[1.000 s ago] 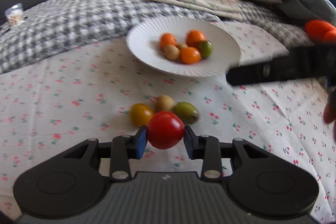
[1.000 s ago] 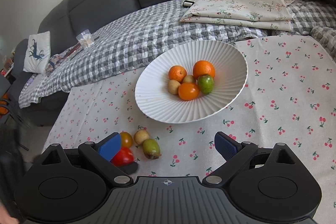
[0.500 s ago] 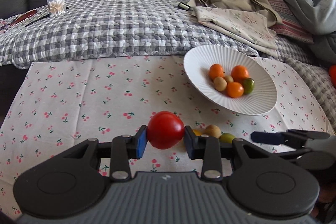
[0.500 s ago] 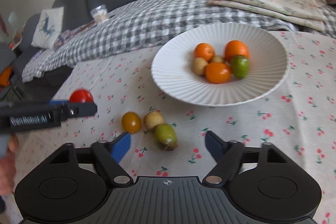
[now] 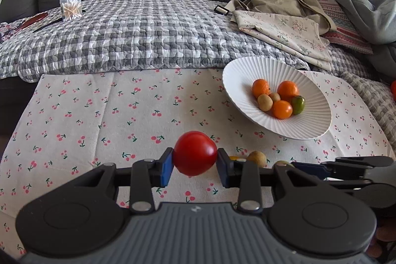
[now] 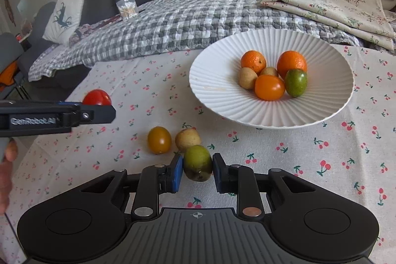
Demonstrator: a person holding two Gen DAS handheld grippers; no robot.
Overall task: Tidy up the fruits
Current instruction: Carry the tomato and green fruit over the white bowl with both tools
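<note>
My left gripper (image 5: 195,168) is shut on a red tomato (image 5: 195,153) and holds it above the cherry-print cloth; the tomato also shows in the right wrist view (image 6: 97,97). My right gripper (image 6: 197,173) is shut on a green fruit (image 6: 197,162) on the cloth. A yellow-orange tomato (image 6: 159,140) and a tan fruit (image 6: 187,136) lie just beyond it. The white ribbed plate (image 6: 217,88) holds two oranges, an orange tomato (image 6: 269,87), a green fruit (image 6: 296,83) and two tan fruits. In the left wrist view the plate (image 5: 241,81) is at the right.
A grey checked quilt (image 5: 138,34) covers the sofa behind the cloth. Folded floral fabric (image 5: 284,31) and a bag lie at the right. A jar of cotton swabs (image 5: 71,7) stands at the back left. The left gripper's arm (image 6: 57,114) crosses the right wrist view's left side.
My right gripper has moved onto the green fruit and closed on it. My left gripper has drawn back a little with the red tomato still in it.
</note>
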